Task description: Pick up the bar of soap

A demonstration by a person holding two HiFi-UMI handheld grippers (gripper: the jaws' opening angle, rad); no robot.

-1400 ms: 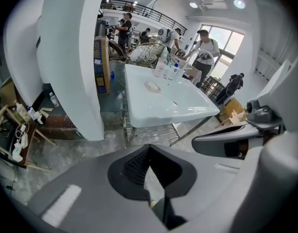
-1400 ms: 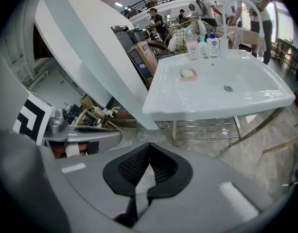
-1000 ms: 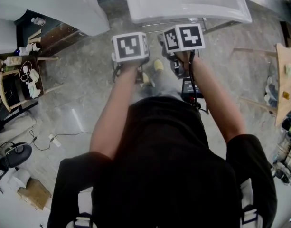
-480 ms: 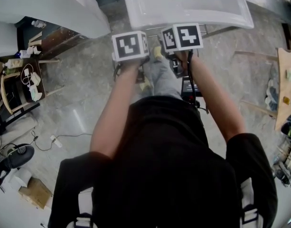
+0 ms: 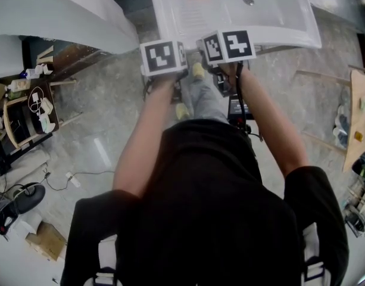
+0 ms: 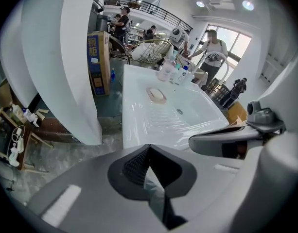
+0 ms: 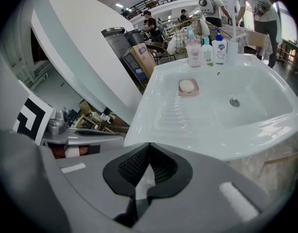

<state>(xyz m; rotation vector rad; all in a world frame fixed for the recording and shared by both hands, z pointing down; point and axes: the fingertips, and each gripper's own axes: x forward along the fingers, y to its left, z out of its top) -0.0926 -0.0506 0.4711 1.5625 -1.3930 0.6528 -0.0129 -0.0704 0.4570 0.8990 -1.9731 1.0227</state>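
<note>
**Free room and obstacles at the sink.** The white sink (image 5: pixel 277 16) lies largely bare. Its ribbed drainer and the bowl around the drain (image 7: pixel 235 102) give open passage from the front rim toward the back. The soap dish (image 7: pixel 189 92), carrying the bar of soap (image 7: pixel 186 85), stands alone at the drainer's far end, free above and on both sides. A group of bottles (image 7: pixel 206 48) crowds the back edge, behind and to the right of the dish and apart from it. A large white curved shell (image 7: pixel 85 52) rises along the sink's left side, leaving a narrow strip of floor (image 5: pixel 111 94) between. A cardboard box (image 6: pixel 94 62) stands near the far left corner.
</note>
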